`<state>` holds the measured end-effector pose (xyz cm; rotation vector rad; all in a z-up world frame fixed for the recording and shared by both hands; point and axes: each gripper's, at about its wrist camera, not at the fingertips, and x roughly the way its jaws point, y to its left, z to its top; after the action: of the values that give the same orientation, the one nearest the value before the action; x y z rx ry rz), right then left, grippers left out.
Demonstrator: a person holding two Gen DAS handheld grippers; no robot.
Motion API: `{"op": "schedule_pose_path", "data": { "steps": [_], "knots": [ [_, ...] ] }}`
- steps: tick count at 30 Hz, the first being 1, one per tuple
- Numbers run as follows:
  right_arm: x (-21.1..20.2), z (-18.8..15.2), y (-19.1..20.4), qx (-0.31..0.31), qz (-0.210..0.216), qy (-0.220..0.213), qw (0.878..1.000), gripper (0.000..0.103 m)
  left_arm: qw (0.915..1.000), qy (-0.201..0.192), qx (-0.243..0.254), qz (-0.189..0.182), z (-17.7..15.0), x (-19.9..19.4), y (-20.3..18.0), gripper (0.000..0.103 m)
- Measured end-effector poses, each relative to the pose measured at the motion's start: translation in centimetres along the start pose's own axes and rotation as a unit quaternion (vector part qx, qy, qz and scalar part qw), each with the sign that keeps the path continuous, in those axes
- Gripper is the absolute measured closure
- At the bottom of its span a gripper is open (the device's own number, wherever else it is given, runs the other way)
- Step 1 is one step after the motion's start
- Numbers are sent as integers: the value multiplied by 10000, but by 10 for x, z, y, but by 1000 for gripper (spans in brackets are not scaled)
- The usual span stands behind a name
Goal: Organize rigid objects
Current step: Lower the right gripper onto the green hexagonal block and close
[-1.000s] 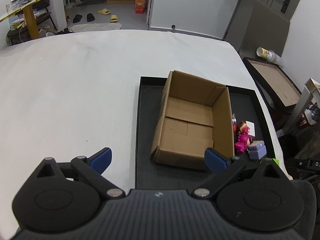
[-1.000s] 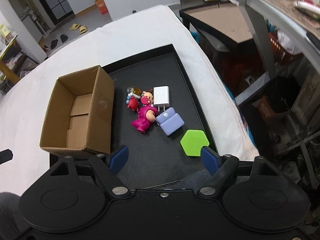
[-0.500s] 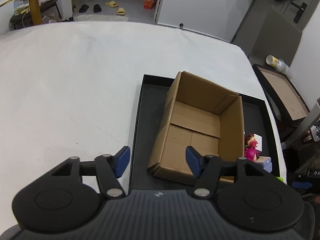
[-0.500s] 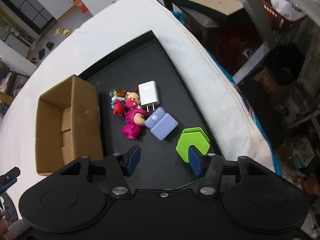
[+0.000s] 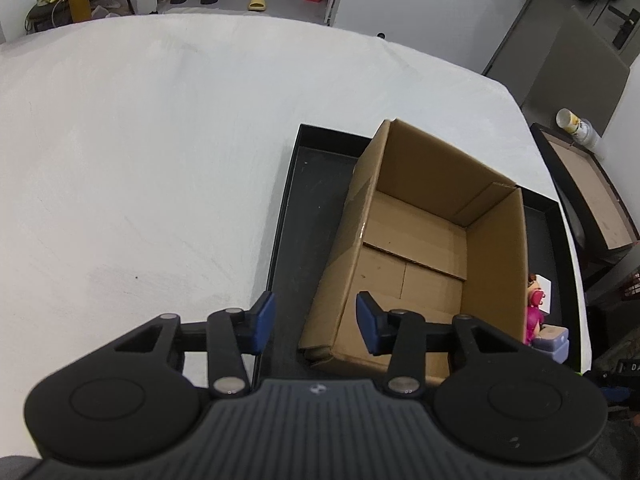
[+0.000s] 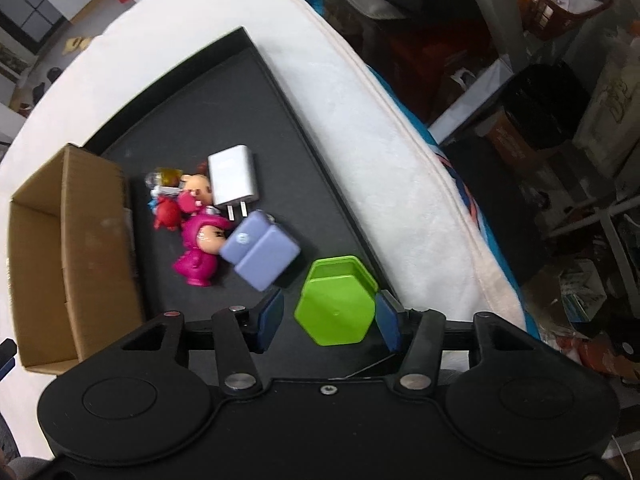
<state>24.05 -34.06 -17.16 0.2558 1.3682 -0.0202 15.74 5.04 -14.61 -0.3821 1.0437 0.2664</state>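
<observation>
An open, empty cardboard box [image 5: 420, 248] stands on the left part of a black tray [image 5: 288, 216]. My left gripper [image 5: 315, 322] straddles the box's near left wall. Its jaws are closing and the pads are still clear of the cardboard. To the right of the box [image 6: 68, 248] lie a white charger [image 6: 234, 178], a purple block [image 6: 260, 250], a pink figure [image 6: 198, 248] and small red toys [image 6: 166, 212]. My right gripper [image 6: 330, 318] has a green hexagonal box [image 6: 336, 308] between its jaws, which are opening. A gap shows at the left pad.
The tray [image 6: 224, 92] lies on a white-covered table [image 5: 140, 140], close to its right edge. Beyond that edge are shelves and clutter [image 6: 540, 80]. A framed board [image 5: 592, 200] and a can [image 5: 576, 128] are on the floor.
Both grippers have come down closer to the tray and their jaws have narrowed. The left now straddles the box wall, and the right has come around the green hexagonal box.
</observation>
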Motion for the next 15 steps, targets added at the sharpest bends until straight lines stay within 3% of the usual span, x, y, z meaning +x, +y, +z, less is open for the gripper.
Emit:
{"op": "schedule_pose_path", "data": {
  "steps": [8, 13, 15],
  "knots": [
    [19, 2, -7, 338, -35, 240, 9991, 46, 9999, 122, -89, 59, -2, 19, -4, 67],
    [30, 3, -9, 528, -25, 377, 9979, 47, 9993, 322, -190, 30, -4, 30, -7, 88],
    [33, 4, -7, 538, -27, 393, 9978, 47, 9993, 297, -214, 98, -7, 30, -8, 89]
  ]
}}
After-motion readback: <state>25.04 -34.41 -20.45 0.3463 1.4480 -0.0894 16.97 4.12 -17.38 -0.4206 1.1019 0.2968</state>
